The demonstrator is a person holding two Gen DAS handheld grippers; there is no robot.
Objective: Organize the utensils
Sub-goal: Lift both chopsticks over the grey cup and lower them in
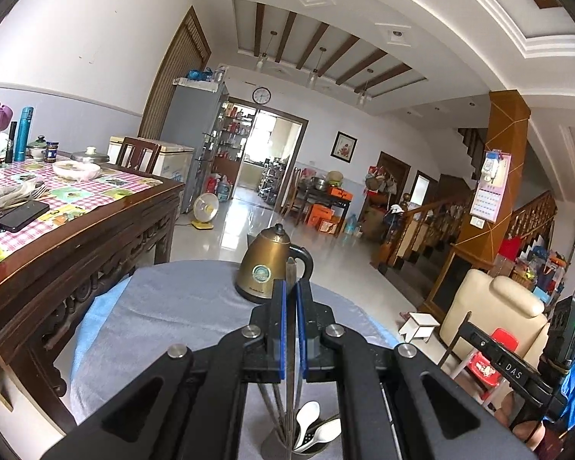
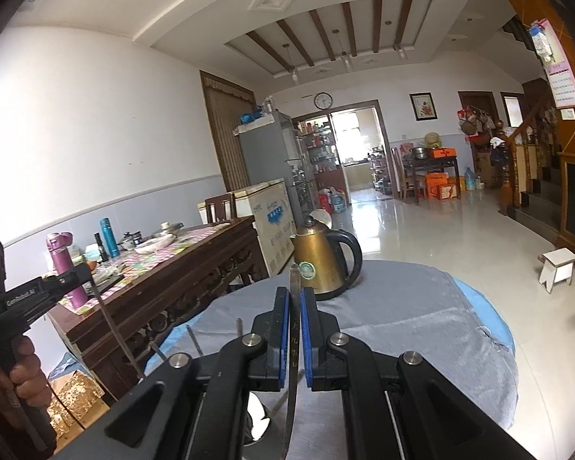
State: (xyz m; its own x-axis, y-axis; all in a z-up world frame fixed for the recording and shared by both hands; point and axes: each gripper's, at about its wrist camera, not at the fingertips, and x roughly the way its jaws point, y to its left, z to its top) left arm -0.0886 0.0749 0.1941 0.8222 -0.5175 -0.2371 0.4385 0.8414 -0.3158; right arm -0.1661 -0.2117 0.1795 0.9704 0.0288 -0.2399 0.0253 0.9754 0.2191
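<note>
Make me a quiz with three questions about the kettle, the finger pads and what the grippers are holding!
1. Where does the kettle stand?
A. on the round grey-clothed table
B. on the floor
C. on the white stool

2. What colour are the pads on the fingers?
A. red
B. blue
C. green

3. What is the right gripper doing?
A. hanging wide open
B. gripping a spoon
C. pinching a thin metal utensil

Answers: 1 A, its base rests on the cloth; 2 B, blue strips line both; 3 C, the strip sits between the closed fingers.
</note>
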